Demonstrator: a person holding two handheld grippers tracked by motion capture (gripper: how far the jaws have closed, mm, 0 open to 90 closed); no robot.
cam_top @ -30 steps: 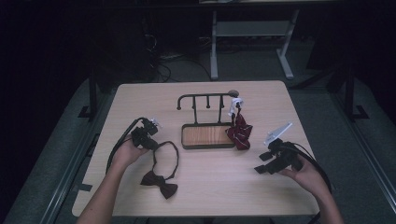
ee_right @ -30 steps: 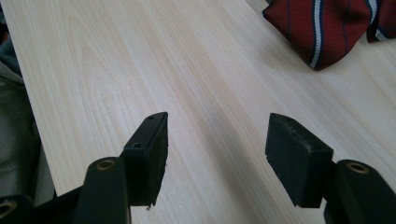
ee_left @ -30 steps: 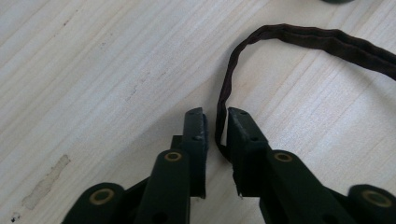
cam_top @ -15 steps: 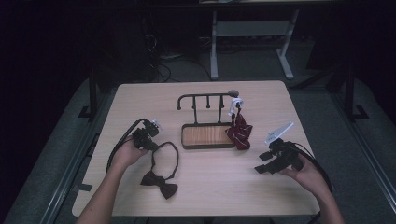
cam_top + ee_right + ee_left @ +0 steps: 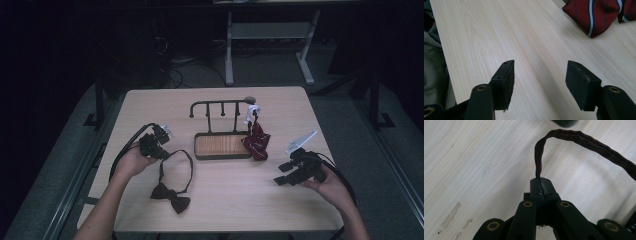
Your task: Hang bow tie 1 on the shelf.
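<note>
A dark maroon bow tie (image 5: 171, 196) lies on the table at the front left, its thin strap (image 5: 187, 165) looping back toward the rack. My left gripper (image 5: 165, 152) is shut on the near end of that strap. In the left gripper view the closed jaws (image 5: 541, 182) pinch the strap (image 5: 574, 138), which arches up off the wood. My right gripper (image 5: 281, 174) hovers open at the front right. In the right gripper view nothing lies between its jaws (image 5: 540, 75), and a red striped tie (image 5: 596, 15) lies ahead of them.
A black rack (image 5: 220, 105) with several pegs stands mid-table on a wooden tray base (image 5: 222, 145). The red striped tie (image 5: 257, 142) hangs from the rack's right end onto the table. The table's front edge is close to both hands.
My left hand has lifted slightly, and the strap's end has come up with it. The bow tie's knot stays on the table. The right hand has not moved.
</note>
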